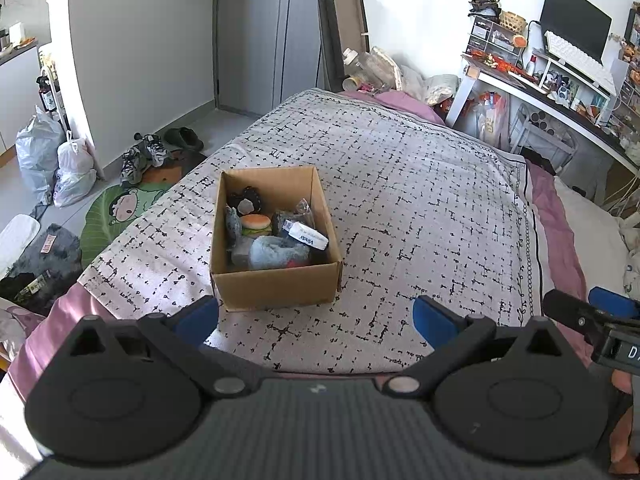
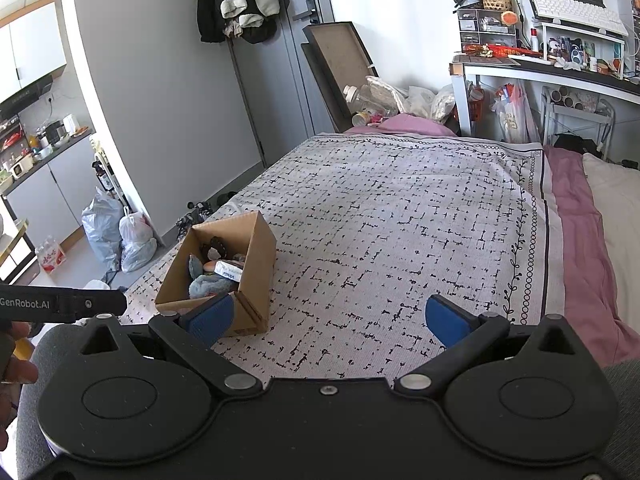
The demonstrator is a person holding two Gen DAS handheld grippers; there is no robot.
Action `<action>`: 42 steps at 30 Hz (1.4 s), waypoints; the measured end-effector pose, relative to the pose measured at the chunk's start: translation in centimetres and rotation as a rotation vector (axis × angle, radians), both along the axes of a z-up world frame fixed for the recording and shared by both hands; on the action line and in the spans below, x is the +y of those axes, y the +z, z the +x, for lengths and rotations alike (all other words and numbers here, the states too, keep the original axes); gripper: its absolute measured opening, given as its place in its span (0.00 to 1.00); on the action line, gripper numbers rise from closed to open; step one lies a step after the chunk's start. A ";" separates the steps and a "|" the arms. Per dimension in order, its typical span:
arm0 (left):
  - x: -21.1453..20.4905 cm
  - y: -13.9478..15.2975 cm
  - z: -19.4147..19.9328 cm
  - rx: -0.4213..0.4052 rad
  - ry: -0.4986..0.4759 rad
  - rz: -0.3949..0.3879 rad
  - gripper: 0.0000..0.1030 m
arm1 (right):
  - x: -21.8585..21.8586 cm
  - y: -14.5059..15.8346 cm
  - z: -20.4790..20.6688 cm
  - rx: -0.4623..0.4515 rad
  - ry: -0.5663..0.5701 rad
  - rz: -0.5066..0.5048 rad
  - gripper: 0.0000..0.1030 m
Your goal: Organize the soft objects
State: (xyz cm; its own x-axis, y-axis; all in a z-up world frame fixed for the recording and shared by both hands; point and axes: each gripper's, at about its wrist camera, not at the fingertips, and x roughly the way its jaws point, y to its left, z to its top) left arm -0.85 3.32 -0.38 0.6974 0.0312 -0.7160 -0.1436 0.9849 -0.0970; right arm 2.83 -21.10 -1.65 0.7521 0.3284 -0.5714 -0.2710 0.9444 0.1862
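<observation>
a cardboard box (image 1: 276, 240) on the patterned bedspread (image 1: 420, 200) holds what look like plush toys, gathered for tidying. left gripper (image 1: 316, 320) and right gripper (image 2: 327, 318) hover nearby, spread wide, empty.

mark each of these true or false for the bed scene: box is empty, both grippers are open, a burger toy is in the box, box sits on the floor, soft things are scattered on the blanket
1. The cardboard box is empty. False: it holds several soft items.
2. Both the left gripper and the right gripper are open. True.
3. A burger toy lies in the box. True.
4. The box sits on the floor. False: it rests on the patterned blanket on the bed.
5. Soft things are scattered on the blanket. False: only the box shows on it.
</observation>
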 end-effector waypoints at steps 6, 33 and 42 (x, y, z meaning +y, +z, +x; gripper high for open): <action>-0.2 -0.1 -0.1 0.000 -0.001 0.000 0.99 | 0.0 0.0 0.0 0.000 0.000 0.000 1.00; -0.4 -0.3 -0.5 0.000 -0.007 -0.002 0.99 | 0.2 -0.2 -0.4 -0.001 0.009 -0.007 1.00; -0.6 -0.5 -0.4 0.009 -0.007 0.000 1.00 | 0.3 -0.1 -0.3 0.000 0.015 -0.009 1.00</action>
